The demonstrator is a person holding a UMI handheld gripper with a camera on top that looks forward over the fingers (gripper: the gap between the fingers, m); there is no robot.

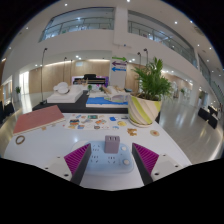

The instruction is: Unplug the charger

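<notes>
Book [38, 119] near left worktop [45, 150] edge. Charger [111, 146] upright at near edge, on white socket block [110, 160], between released tongs [111, 158], gaps either side; long axis vertical, dead ahead. Potted plant [148, 100] toward right far corner.

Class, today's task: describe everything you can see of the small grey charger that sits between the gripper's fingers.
The charger is a small, pale grey, boxy block, seemingly plastic, its front face marked with a fine grid. It stands upright on a flat white base on the white table, apparently plugged into it, though the joint is too small to confirm. It sits between the two fingers of the gripper, whose magenta pads flank it with a gap on either side; neither touches it.
</notes>
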